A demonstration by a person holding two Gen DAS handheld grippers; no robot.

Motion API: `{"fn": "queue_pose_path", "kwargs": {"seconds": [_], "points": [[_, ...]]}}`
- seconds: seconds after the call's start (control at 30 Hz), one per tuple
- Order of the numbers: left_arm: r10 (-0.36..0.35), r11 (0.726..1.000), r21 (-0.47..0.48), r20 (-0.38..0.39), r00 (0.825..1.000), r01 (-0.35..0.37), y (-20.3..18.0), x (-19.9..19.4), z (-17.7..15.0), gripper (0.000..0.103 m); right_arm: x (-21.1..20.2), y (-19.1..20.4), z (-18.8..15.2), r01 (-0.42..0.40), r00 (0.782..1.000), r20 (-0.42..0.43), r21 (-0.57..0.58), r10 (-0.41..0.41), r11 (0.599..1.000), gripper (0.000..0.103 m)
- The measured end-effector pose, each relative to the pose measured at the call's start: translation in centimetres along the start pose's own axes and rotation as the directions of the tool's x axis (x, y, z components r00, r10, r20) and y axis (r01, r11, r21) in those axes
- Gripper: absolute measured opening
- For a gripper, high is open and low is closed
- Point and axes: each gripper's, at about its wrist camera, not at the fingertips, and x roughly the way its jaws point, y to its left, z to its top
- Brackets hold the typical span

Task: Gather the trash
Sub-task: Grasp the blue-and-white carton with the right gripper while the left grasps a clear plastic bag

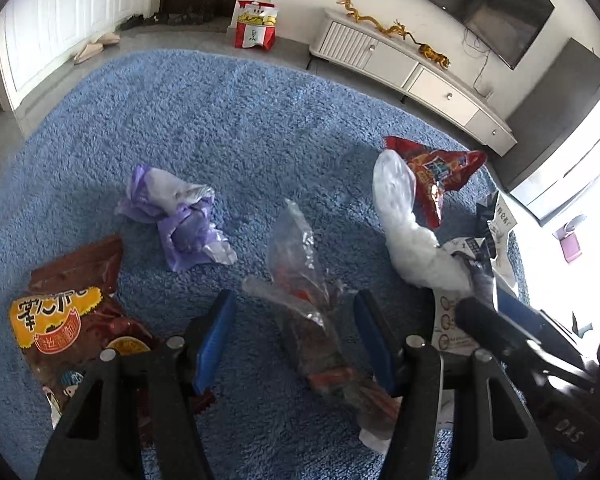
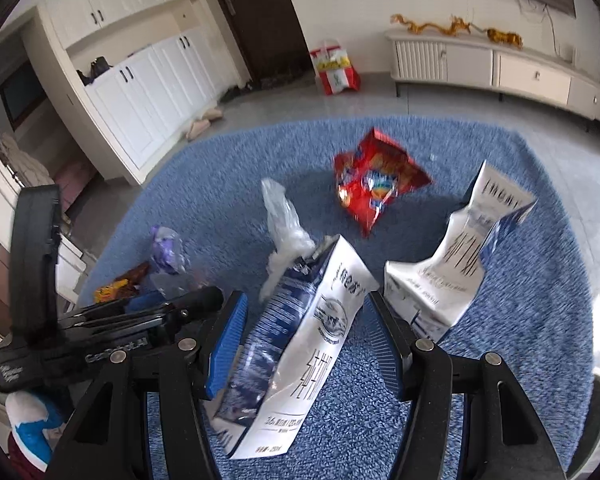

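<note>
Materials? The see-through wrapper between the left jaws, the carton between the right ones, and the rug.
Clear wrapper: thin glossy plastic film, probably; see-through, crinkled, with glare spots.
Milk carton: looks like coated paperboard; printed, creased, flattened yet holding folds.
Blue rug: textile pile, matte, nubbly loops; fibre type unclear.

wrist views: low, forward-down | shared: blue rug (image 1: 240, 120), red wrapper (image 2: 376, 180)

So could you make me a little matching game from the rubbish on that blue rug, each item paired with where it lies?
Items:
1. clear plastic wrapper
2. milk carton
3. brown snack bag
4. purple bag

Places:
A. between the right tool's fingers
B. left of the left tool
C. between the left tool's fingers
D. farther out on the rug, left of centre

Pairs: 1-C, 2-A, 3-B, 4-D
</note>
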Motion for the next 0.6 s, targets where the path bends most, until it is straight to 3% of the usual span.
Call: {"fn": "queue_pose_path", "kwargs": {"seconds": [0.1,0.17,0.2,0.37,0.6], "points": [[-0.001,1.0,-0.001,0.008,1.0,0.001,0.0,0.0,-0.1,0.051,0.2,-0.9,-0.4,-0.005,1.0,-0.012,0.014,0.005,1.0,0.052],[-0.002,1.0,-0.01,0.015,1.0,0.002,0.3,-0.1,-0.2,0.043,0.1,-1.5,-0.5,-0.012,1.0,-0.014,0.024,0.012,1.0,0.036],[-0.005,1.0,-0.015,0.017,1.0,0.006,0.6,-0.2,-0.3,0.04,0.0,-1.8,-0.6,-0.016,1.0,-0.013,0.03,0.016,0.999,0.034],[-0.047,0.997,-0.052,0.031,0.998,0.049,1.8,-0.8,-0.6,0.015,-0.9,-2.9,-1.3,-0.047,0.999,0.005,0.056,0.047,0.997,0.013],[-0.077,0.996,-0.038,0.106,0.991,0.081,1.8,-4.1,-1.2,0.011,-3.5,-3.4,-2.5,-0.093,0.995,0.053,0.063,0.09,0.994,0.013]]}}
